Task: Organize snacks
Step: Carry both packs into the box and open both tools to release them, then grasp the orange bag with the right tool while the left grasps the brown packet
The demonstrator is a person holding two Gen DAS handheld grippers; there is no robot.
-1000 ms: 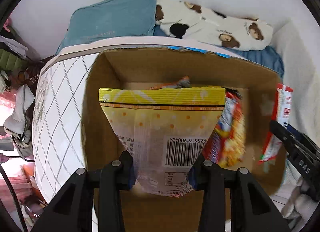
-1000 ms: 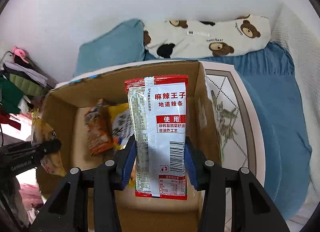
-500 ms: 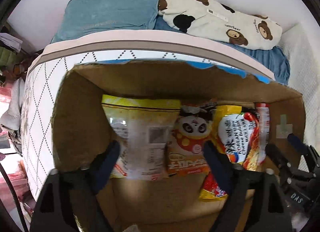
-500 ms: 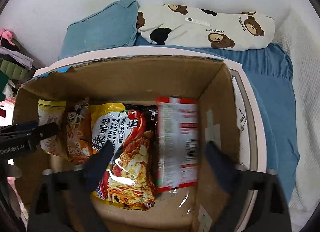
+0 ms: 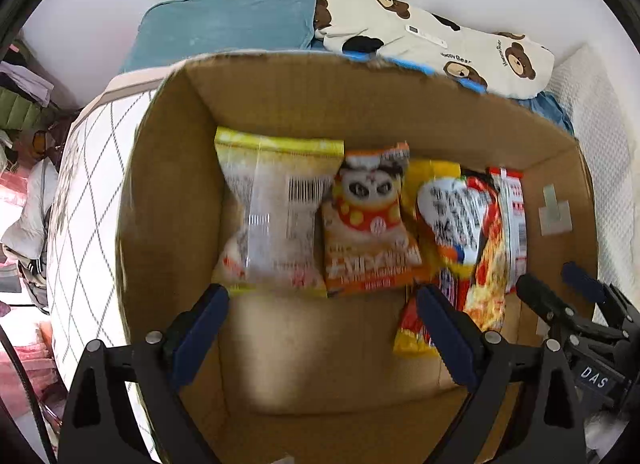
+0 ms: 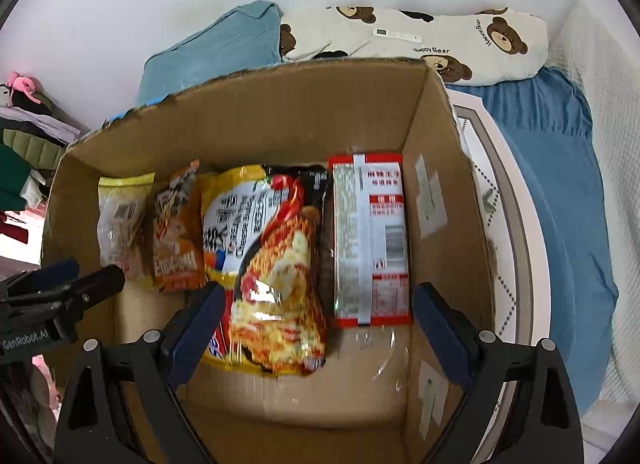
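Left tongs (image 5: 322,328) point straight down, jaws spread wide, nothing between the pads. Right tongs (image 6: 316,324) angled steeply down, jaws also wide and empty. Both sets have just been opening. They hang side by side.

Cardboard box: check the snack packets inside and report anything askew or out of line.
In the brown cardboard box, the big yellow and black noodle packet breaks the row: it lies tilted and its lower end reaches further toward the camera than the others. The red and white strip packet and yellow-topped clear packet lie fairly straight.
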